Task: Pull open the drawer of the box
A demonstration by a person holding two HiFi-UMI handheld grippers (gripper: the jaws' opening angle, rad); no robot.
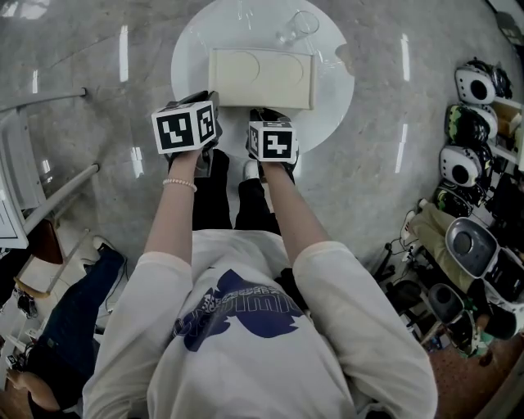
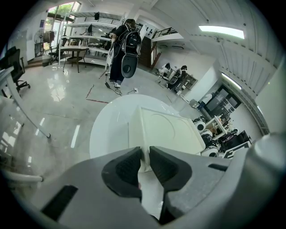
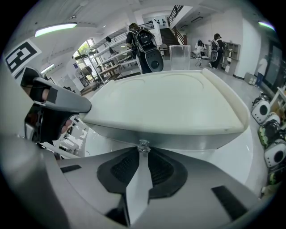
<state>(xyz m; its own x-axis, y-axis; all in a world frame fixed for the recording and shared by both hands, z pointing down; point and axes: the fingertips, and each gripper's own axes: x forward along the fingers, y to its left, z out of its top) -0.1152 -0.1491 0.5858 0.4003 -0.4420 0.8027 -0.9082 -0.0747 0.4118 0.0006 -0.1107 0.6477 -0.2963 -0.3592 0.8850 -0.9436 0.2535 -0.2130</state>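
A cream box lies on a round white table. My left gripper is at the box's near left corner. In the left gripper view its jaws are shut on that corner of the box. My right gripper is at the middle of the box's near side. In the right gripper view it is shut on a small clear knob on the grey drawer front, under the cream lid. The drawer front sits flush with the box.
A clear glass stands on the table behind the box. Helmets and gear lie on the floor at the right. Metal rails run at the left. A person with a backpack stands far off.
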